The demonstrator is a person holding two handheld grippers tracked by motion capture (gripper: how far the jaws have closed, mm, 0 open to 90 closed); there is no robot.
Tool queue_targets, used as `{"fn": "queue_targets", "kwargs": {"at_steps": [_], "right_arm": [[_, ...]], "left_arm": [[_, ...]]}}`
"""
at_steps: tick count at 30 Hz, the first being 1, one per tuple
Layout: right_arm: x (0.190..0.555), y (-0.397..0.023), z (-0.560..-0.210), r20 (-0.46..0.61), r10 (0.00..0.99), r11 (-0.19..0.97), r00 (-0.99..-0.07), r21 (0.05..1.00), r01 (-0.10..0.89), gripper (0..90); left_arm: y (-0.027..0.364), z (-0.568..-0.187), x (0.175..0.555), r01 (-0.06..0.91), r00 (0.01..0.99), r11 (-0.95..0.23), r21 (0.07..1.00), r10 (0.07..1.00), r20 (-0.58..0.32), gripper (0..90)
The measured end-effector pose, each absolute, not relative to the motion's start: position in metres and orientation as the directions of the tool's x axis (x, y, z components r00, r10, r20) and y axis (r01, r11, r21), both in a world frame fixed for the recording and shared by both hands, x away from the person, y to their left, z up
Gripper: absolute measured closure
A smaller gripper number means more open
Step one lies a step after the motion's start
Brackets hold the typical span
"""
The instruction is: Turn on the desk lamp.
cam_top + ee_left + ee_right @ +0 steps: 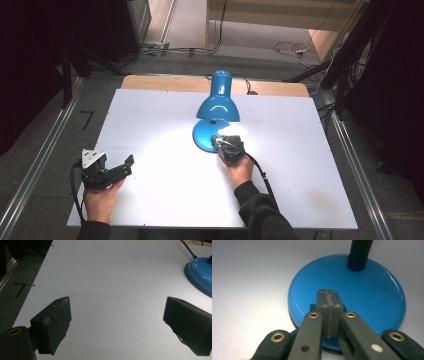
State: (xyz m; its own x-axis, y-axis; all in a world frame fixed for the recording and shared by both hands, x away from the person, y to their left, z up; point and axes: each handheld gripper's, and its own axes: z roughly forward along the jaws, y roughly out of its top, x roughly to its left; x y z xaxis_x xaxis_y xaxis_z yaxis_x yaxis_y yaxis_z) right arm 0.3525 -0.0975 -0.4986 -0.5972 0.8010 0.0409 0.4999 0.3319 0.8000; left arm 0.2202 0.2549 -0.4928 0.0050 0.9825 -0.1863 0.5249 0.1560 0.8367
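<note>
A blue desk lamp [218, 100] stands at the table's far middle, its shade bent down over its round base [201, 137], and a bright patch of light lies on the white table top [165, 180]. My right gripper [219, 142] is shut, its pads pressed together with nothing between them. In the right gripper view its tips [328, 293] rest on the near part of the base [367, 290], over a small dark blue block [312, 307]. My left gripper [128, 164] hovers near the table's front left, open and holding nothing [117, 307].
The lamp's black ribbed neck [359, 252] rises from the back of the base. Its cable [188, 250] runs off toward the table's far edge. Dark floor with metal rails [45, 160] flanks the table on both sides.
</note>
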Motion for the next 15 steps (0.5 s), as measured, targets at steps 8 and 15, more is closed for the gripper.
{"fn": "queue_targets", "kwargs": {"at_steps": [8,15], "right_arm": [[0.354,-0.102,-0.496,0.062,0.789,0.332,-0.611,0.795,0.508,61.4],[0.353,-0.108,-0.488,0.081,0.803,0.3,-0.59,0.801,0.518,41.6]], "left_arm": [[0.255,-0.493,0.221,0.525,0.004,0.157,0.836,0.982,-0.187,8.5],[0.255,-0.493,0.221,0.526,0.003,0.158,0.836,0.982,-0.188,8.4]]}}
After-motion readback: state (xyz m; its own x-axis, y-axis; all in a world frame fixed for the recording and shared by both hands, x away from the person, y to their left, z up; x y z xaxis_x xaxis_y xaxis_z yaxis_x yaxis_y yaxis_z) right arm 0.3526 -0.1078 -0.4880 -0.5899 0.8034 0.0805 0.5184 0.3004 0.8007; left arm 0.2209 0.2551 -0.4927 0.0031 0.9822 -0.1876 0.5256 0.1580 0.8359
